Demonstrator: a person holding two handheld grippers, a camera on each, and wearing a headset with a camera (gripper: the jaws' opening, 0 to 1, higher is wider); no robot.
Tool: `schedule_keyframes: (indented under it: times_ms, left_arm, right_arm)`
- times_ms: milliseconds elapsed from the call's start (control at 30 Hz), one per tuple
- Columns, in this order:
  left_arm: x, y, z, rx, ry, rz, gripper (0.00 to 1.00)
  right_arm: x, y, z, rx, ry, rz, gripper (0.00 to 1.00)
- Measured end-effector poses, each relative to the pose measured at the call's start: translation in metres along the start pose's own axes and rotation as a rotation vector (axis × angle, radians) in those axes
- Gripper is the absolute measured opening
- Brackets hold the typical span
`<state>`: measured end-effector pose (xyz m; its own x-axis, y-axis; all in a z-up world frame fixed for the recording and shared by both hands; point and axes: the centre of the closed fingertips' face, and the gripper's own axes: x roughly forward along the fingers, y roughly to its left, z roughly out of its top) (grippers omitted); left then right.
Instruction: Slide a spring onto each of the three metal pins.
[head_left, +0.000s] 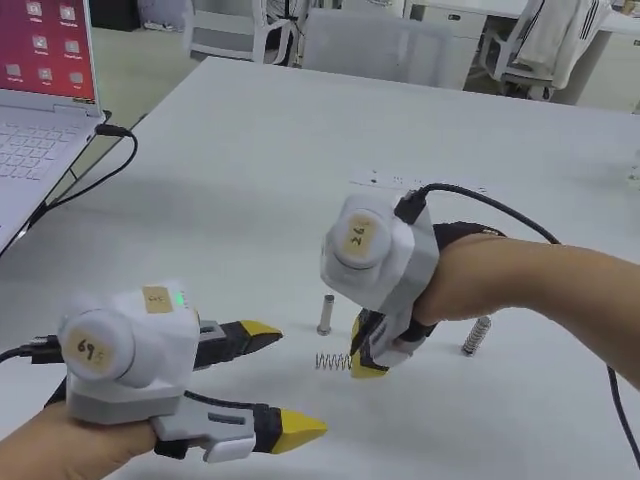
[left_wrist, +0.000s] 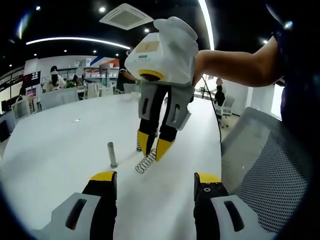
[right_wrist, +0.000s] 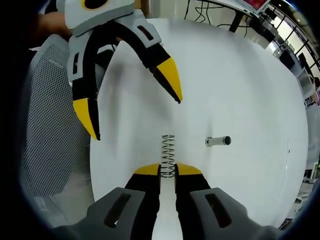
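Observation:
A loose spring (head_left: 333, 361) lies on the white table (head_left: 230, 190). My right gripper (head_left: 362, 364) points down, shut on one end of it; the right gripper view has the spring (right_wrist: 168, 150) running out from between the nearly closed tips of that gripper (right_wrist: 168, 170). A bare metal pin (head_left: 326, 313) stands upright just beyond, the same pin (right_wrist: 218, 141) and pin (left_wrist: 112, 154) appearing in both gripper views. To the right another pin (head_left: 477, 336) carries a spring. My left gripper (head_left: 285, 380) hovers open at the near left, empty, its gripper (left_wrist: 156, 177) facing the spring (left_wrist: 145, 161).
An open laptop (head_left: 40, 110) with a black cable (head_left: 110, 165) sits at the table's far left. Chairs (head_left: 370, 45) stand beyond the far edge. A grey mesh chair (left_wrist: 270, 165) is beside the near edge.

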<state>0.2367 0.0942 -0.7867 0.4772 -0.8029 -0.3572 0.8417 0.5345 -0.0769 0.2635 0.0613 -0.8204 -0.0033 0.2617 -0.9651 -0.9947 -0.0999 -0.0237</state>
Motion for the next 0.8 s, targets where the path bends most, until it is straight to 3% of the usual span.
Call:
schedule_keyframes:
  times_ms: [800]
  left_arm:
    - [0.010, -0.012, 0.001, 0.029, -0.004, -0.067, 0.35]
  right_arm:
    - [-0.014, 0.026, 0.005, -0.061, -0.005, 0.050, 0.08]
